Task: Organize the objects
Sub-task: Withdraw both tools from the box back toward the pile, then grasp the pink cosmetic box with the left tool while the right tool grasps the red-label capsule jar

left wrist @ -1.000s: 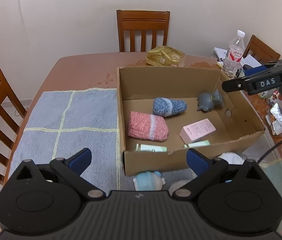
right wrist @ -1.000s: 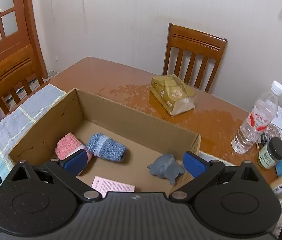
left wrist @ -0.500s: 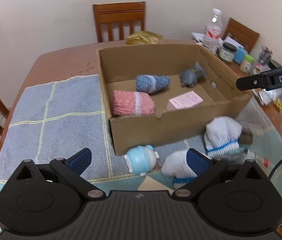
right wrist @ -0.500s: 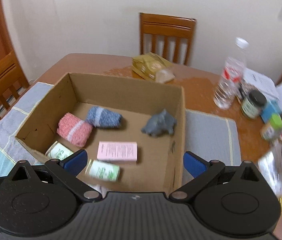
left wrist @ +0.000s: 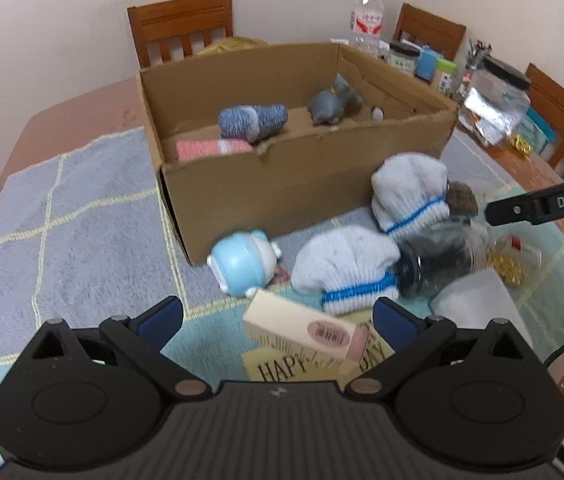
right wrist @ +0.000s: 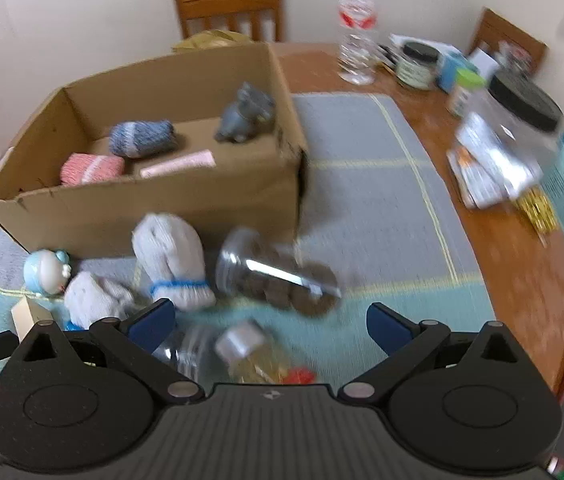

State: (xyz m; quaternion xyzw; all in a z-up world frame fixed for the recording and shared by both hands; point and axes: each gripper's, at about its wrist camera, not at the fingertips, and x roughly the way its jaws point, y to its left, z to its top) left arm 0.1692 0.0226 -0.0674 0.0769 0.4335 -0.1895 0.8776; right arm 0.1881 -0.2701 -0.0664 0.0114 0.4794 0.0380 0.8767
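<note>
Inside the cardboard box [left wrist: 306,184] lie rolled socks and a grey toy, while white socks [left wrist: 346,268], a blue figurine [left wrist: 241,262] and a jar [right wrist: 277,276] wait on the bench before both empty, wide-open jaws.

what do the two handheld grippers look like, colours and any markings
Both are matte black plastic. The left gripper has a ribbed body, two round pivot housings with silver pins, and blue pads on its fingers. The right gripper is built the same way. From the left wrist view its black side bar reads DAS in pale letters, and a thin black cable runs below it.
</note>
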